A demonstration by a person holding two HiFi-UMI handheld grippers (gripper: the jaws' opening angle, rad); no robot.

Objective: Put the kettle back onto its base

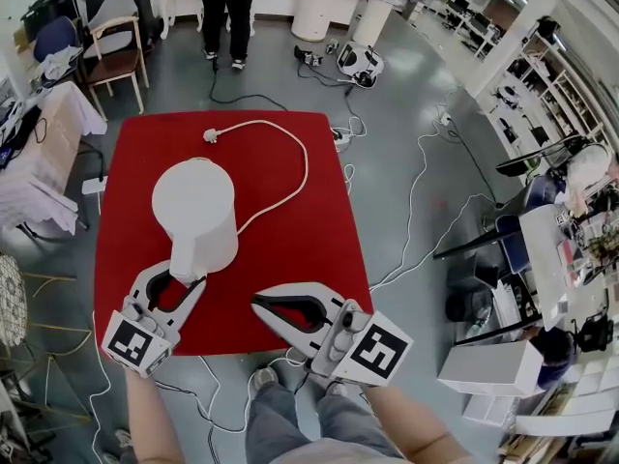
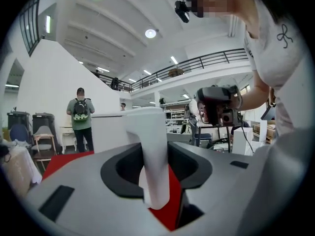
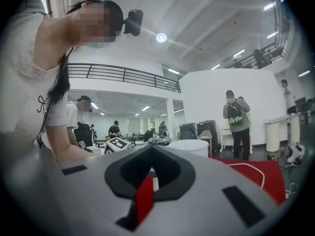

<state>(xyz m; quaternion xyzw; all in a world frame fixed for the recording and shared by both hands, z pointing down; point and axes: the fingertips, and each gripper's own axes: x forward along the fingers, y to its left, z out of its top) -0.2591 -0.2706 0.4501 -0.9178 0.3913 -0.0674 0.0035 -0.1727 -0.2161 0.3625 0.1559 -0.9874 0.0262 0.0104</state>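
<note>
— Where's the kettle [image 1: 193, 216]?
— Upright on the red table [image 1: 290, 211], left of the middle, with its handle [image 2: 153, 161] turned to the near edge
— On its base?
— Can't tell from above, because the body hides whatever is under it. A white cord [image 1: 302, 162] comes out by its foot on the right, loops toward the far edge and ends in a plug [image 1: 210, 135] lying on the table
— Left tongs [image 1: 184, 280]?
— Spread wide, one jaw on each side of the handle. Their own view shows a gap on both sides, so the pads aren't pressing it
— So nothing gripped there
— Nothing. The handle just stands between them
— And the right tongs [image 1: 257, 303]?
— Held level over the near edge of the table, right of the kettle and apart from it. The tips are together with nothing between them
— Anything else around?
— A person [image 1: 228, 8] with a backpack stands on the floor beyond the table, and a chair [image 1: 116, 51] sits off the far left corner
</note>
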